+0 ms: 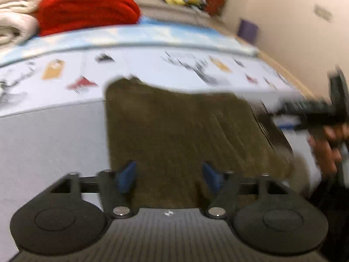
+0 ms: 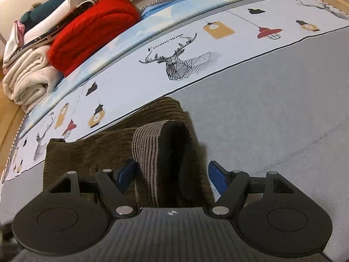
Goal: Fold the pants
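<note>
Two claws released over olive pants on the bed

Both claws stand with their jaws spread and nothing pinched. The left claw [image 1: 169, 174] hangs above the pants [image 1: 185, 131], its blue pads apart with olive corduroy showing in the gap but not pressed. The right claw [image 2: 172, 174] is likewise released: a raised fold of the pants [image 2: 109, 152], with the striped waistband lining [image 2: 146, 148] turned outward, stands between its blue fingertips [image 2: 218, 179], close to the left pad, though whether it touches cannot be told.

The pants lie in a folded bundle on the grey part of the bedsheet [image 2: 272, 109], just below the printed band with the deer drawing [image 2: 178, 63] and lamp motifs. The left wrist view is blurred; at its right edge a hand [image 1: 327, 144] holds the other claw's black handle just beside the pants.

Farther back on the bed, a red knitted bundle [image 2: 91, 30] rests against a stack of cream folded cloths [image 2: 30, 78], well apart from the pants.
</note>
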Demonstrator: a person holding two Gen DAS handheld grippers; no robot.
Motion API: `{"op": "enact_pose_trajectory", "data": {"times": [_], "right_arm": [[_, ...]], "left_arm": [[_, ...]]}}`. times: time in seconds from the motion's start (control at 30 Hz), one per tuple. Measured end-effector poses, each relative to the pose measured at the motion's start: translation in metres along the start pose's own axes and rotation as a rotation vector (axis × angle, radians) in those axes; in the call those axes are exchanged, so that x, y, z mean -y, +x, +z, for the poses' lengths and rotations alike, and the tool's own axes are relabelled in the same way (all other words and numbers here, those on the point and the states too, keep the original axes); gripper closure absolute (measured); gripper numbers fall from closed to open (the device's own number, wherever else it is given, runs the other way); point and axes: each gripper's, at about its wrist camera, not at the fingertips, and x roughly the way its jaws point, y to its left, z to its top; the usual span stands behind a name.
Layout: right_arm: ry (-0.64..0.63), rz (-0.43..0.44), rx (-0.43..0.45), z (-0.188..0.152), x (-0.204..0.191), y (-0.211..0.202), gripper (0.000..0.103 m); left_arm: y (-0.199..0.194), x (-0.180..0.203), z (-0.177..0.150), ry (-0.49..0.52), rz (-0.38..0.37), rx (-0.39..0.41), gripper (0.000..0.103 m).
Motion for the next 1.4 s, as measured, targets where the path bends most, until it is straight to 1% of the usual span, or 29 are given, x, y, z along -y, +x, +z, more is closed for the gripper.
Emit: {"op": "enact_pose_trajectory", "data": {"times": [0.03,0.07,0.13,0.2,0.23,0.33,0.47,0.6,0.67,0.7,0.73,0.77,0.8,0.83,0.87,0.93,1.0,1.1,1.27,1.3,1.33,1.37,1.4], "right_arm": [[-0.002,0.008,-0.009,-0.002,0.002,-0.001,0.027],[0.000,0.017,-0.023,-0.003,0.005,0.000,0.022],[0.014,0.036,-0.077,-0.005,0.013,0.001,0.015],[0.019,0.056,-0.127,-0.011,0.018,0.004,0.010],[0.018,0.067,-0.147,-0.015,0.019,0.006,0.010],[0.009,0.095,-0.173,-0.021,0.020,0.009,0.007],[-0.008,0.101,-0.166,-0.024,0.014,0.011,0.004],[-0.024,0.102,-0.155,-0.025,0.008,0.015,0.006],[-0.034,0.089,-0.140,-0.025,0.003,0.016,0.010],[-0.038,0.078,-0.129,-0.025,0.000,0.015,0.014],[-0.045,0.069,-0.119,-0.026,-0.003,0.014,0.018],[-0.052,0.063,-0.108,-0.025,-0.006,0.013,0.025],[-0.064,0.056,-0.091,-0.026,-0.011,0.011,0.029],[-0.078,0.054,-0.071,-0.026,-0.017,0.007,0.038],[-0.086,0.057,-0.049,-0.025,-0.021,0.004,0.046],[-0.090,0.075,0.002,-0.022,-0.031,-0.003,0.053],[-0.099,0.087,0.040,-0.016,-0.045,-0.006,0.054],[-0.151,0.103,0.095,-0.005,-0.072,-0.008,0.055],[-0.262,0.174,0.265,0.019,-0.124,-0.011,0.055],[-0.279,0.187,0.287,0.024,-0.134,-0.008,0.055],[-0.294,0.201,0.302,0.031,-0.144,-0.005,0.055],[-0.305,0.211,0.306,0.036,-0.154,0.000,0.054],[-0.313,0.215,0.299,0.040,-0.162,0.007,0.053]], "left_arm": [[0.003,-0.007,0.003,-0.027,0.007,0.000,0.026],[0.009,-0.015,0.005,-0.071,0.010,-0.016,0.026],[0.021,-0.031,0.007,-0.143,0.013,-0.042,0.026],[0.032,-0.043,0.008,-0.199,0.007,-0.062,0.026],[0.039,-0.049,0.009,-0.231,-0.005,-0.075,0.026],[0.057,-0.068,0.008,-0.327,-0.076,-0.101,0.026],[0.071,-0.076,0.004,-0.382,-0.150,-0.115,0.025],[0.079,-0.076,0.007,-0.369,-0.167,-0.113,0.024],[0.080,-0.075,0.008,-0.358,-0.176,-0.116,0.025],[0.082,-0.075,0.010,-0.346,-0.176,-0.116,0.029],[0.083,-0.075,0.011,-0.336,-0.177,-0.113,0.036],[0.082,-0.075,0.013,-0.321,-0.183,-0.105,0.041],[0.079,-0.074,0.015,-0.300,-0.184,-0.090,0.052],[0.076,-0.072,0.017,-0.281,-0.186,-0.074,0.062],[0.072,-0.070,0.021,-0.255,-0.187,-0.050,0.064],[0.064,-0.067,0.027,-0.205,-0.172,-0.004,0.066],[0.056,-0.070,0.035,-0.179,-0.152,0.056,0.067],[0.046,-0.087,0.049,-0.188,-0.124,0.145,0.067],[0.024,-0.116,0.066,-0.211,-0.065,0.334,0.066],[0.020,-0.122,0.069,-0.216,-0.046,0.367,0.064],[0.017,-0.128,0.071,-0.217,-0.022,0.393,0.060],[0.015,-0.136,0.072,-0.222,0.020,0.415,0.056],[0.017,-0.141,0.078,-0.235,0.069,0.417,0.045]]}}
